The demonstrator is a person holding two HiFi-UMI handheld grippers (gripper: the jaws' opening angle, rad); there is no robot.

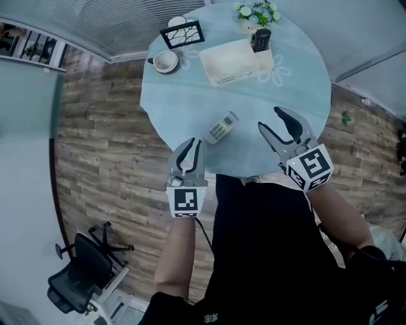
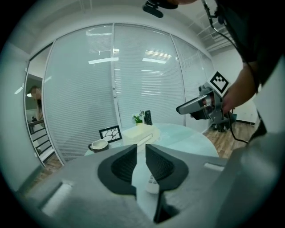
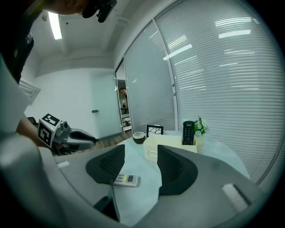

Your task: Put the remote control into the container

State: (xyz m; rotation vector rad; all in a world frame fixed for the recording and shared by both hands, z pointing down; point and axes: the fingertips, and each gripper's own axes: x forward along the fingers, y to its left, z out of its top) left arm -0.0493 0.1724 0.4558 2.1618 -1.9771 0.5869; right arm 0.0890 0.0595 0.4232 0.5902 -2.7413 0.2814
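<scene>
A white remote control (image 1: 221, 127) (image 3: 127, 179) lies flat on the round blue-clothed table (image 1: 304, 95), near its front edge. The cream container (image 1: 236, 61) (image 3: 171, 143) (image 2: 140, 133) stands at the far side, with a black remote (image 1: 260, 39) (image 3: 188, 132) upright in its end compartment. My left gripper (image 1: 193, 143) (image 2: 141, 147) hovers just short of the white remote (image 2: 152, 183), its jaws a narrow gap apart with nothing between them. My right gripper (image 1: 271, 120) (image 3: 141, 149) is wide open and empty, to the right of that remote.
A cup (image 1: 165, 61) and a framed picture (image 1: 183, 34) sit at the table's far left. A small flower pot (image 1: 257, 13) stands behind the container. An office chair (image 1: 82, 270) is on the wood floor at lower left. Glass walls with blinds enclose the room.
</scene>
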